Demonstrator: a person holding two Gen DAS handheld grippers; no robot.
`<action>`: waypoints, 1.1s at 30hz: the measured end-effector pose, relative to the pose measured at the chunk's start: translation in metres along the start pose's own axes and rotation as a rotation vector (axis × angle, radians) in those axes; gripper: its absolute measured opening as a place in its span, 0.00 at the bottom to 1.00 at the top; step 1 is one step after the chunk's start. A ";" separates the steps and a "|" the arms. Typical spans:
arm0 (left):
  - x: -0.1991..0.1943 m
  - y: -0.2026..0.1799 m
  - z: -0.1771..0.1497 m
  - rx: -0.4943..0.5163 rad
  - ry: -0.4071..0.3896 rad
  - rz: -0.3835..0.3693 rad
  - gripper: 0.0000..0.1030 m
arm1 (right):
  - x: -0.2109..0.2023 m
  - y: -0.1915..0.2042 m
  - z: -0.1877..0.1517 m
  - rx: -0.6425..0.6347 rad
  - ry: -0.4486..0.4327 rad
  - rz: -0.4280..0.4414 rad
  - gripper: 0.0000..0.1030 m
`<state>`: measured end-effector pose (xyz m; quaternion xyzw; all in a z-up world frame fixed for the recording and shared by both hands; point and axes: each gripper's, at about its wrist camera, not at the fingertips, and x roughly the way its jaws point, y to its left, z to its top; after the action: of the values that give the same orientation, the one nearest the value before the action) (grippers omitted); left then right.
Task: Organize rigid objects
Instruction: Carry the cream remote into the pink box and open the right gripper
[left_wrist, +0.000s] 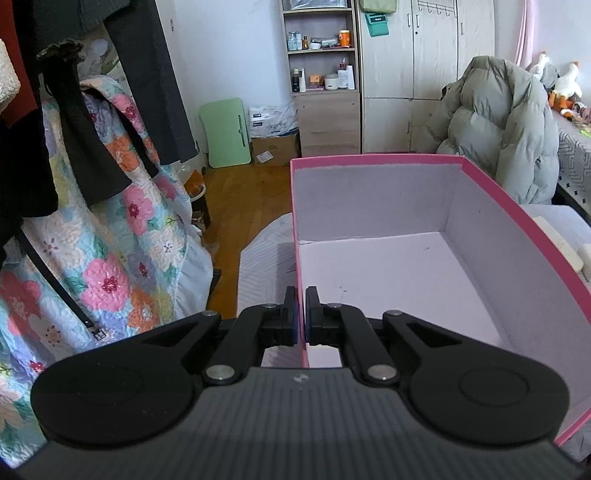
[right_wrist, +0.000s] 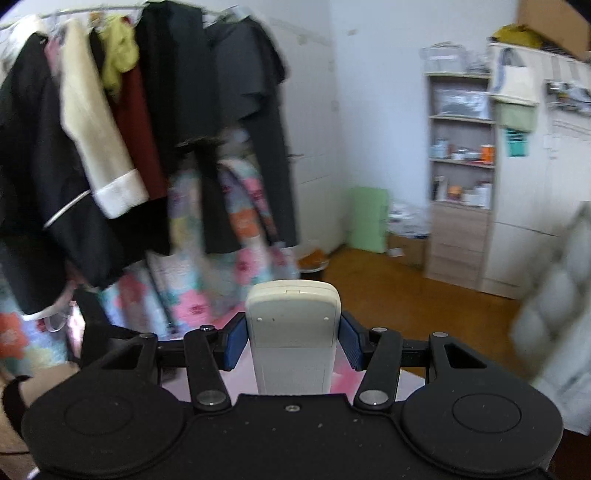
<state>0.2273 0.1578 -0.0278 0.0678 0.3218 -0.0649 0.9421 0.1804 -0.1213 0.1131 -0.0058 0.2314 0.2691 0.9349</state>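
An open pink box (left_wrist: 480, 236) with a pale, bare inside fills the right of the left wrist view. My left gripper (left_wrist: 301, 314) is shut on its near left wall, one finger inside the box and one outside. In the blurred right wrist view, my right gripper (right_wrist: 293, 332) is shut on a white remote control (right_wrist: 291, 306). The remote lies back side up between the blue pads (right_wrist: 236, 343) and sticks out past the fingertips. It hangs in the air above a pink surface, facing the room.
Dark clothes (right_wrist: 177, 110) and a floral quilt (left_wrist: 110, 251) hang at the left. A shelf unit (left_wrist: 321, 74), a wardrobe (left_wrist: 413, 74) and a green folded table (left_wrist: 225, 133) line the far wall. A grey puffer jacket (left_wrist: 498, 125) and pale blocks (left_wrist: 557, 236) lie right of the box. A hand (right_wrist: 48, 376) shows low left.
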 end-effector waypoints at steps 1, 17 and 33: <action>0.000 0.000 0.000 -0.005 0.001 -0.004 0.03 | 0.014 0.007 0.002 -0.005 0.016 0.017 0.56; 0.001 0.010 0.001 -0.118 0.031 -0.024 0.02 | 0.211 0.027 -0.044 0.159 0.200 -0.001 0.56; 0.002 0.013 0.001 -0.144 0.043 -0.046 0.03 | 0.162 0.083 -0.083 -0.021 0.444 0.003 0.58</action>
<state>0.2312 0.1708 -0.0273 -0.0060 0.3473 -0.0616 0.9357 0.2234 0.0194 -0.0223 -0.0743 0.4289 0.2649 0.8604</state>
